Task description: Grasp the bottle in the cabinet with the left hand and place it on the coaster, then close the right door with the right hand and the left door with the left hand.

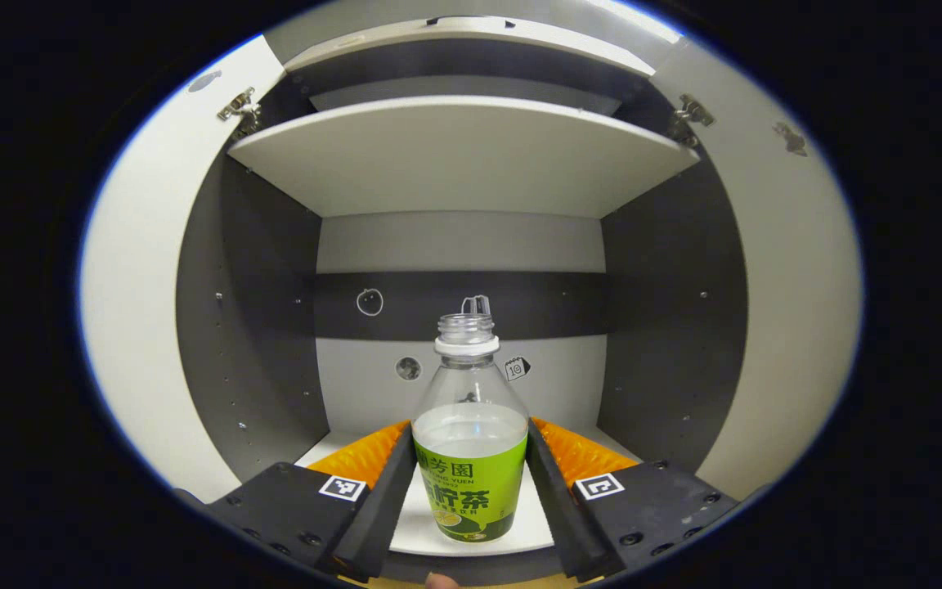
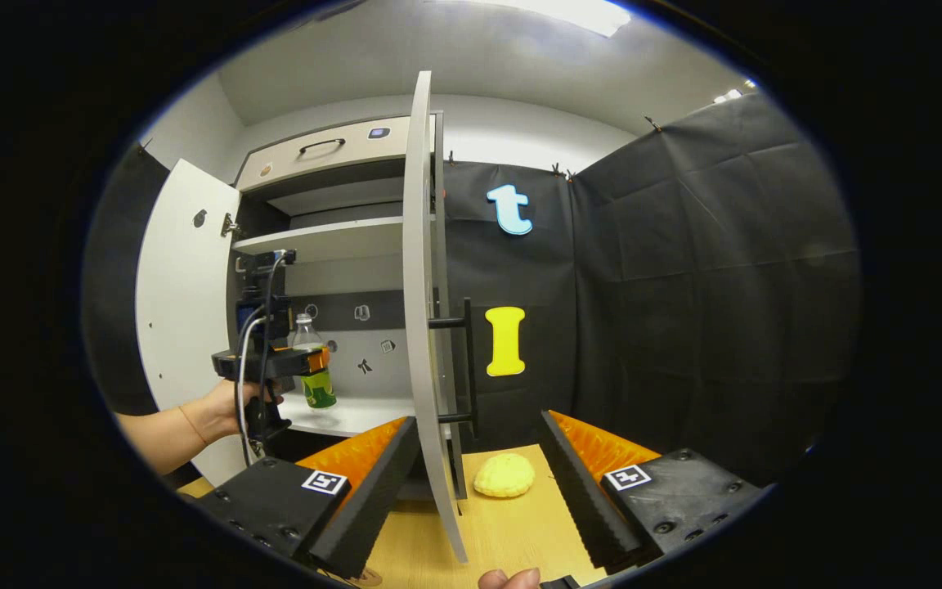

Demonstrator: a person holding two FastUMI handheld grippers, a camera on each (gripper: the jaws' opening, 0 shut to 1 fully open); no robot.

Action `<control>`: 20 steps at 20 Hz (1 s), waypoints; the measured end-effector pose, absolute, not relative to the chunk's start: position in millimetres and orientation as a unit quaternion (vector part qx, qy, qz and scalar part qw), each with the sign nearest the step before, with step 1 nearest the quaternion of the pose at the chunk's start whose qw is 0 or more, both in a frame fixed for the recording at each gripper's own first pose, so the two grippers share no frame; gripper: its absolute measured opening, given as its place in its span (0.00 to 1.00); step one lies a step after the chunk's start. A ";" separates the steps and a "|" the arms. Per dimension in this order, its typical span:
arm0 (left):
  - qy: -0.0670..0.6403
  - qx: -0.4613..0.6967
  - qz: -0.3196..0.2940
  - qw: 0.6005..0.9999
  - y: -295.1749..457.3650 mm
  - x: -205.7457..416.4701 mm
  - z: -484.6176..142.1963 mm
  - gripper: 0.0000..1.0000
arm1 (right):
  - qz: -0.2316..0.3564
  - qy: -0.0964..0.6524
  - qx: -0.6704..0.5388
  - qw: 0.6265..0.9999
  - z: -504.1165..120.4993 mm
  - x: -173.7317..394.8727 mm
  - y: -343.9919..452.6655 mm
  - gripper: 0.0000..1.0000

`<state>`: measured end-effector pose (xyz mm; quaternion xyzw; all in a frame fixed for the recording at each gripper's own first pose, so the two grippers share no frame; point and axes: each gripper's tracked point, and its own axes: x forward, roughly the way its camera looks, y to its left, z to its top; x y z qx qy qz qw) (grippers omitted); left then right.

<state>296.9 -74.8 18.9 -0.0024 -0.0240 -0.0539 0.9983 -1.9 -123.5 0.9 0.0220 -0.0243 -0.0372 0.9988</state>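
Observation:
A clear, uncapped bottle (image 1: 469, 458) with a green label stands upright over the cabinet's lower shelf (image 1: 414, 523). My left gripper (image 1: 471, 425) is shut on it, one finger pressing on each side of the label. In the right gripper view a hand holds that left gripper (image 2: 307, 360) with the bottle (image 2: 317, 376) inside the cabinet. Both cabinet doors are open: the left door (image 2: 181, 311) swung wide and the right door (image 2: 422, 286) edge-on. My right gripper (image 2: 479, 419) is open, with the right door's lower edge between its fingers and untouched. A yellow coaster (image 2: 504, 474) lies on the wooden table (image 2: 512, 532).
An upper shelf (image 1: 463, 155) spans the cabinet above the bottle. The right door carries a black bar handle (image 2: 467, 360) on its outer face. Black cloth walls close the booth to the right. A drawer (image 2: 316, 151) sits on top of the cabinet.

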 end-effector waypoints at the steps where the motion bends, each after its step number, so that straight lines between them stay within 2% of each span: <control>1: -0.025 0.004 -0.057 0.998 -73.7 282.3 19.4 0.77 | -0.033 -0.021 0.023 0.999 -1.4 -4.1 -121.0 0.98; 8: -0.024 -0.005 -0.071 0.997 -63.4 185.8 -9.6 0.78 | -0.027 -0.011 0.024 0.999 -8.0 -13.2 -115.4 0.99; 20: -0.010 -0.031 -0.111 0.993 -60.0 61.7 -149.5 0.78 | -0.058 -0.051 -0.056 0.995 4.3 -27.4 -116.7 0.98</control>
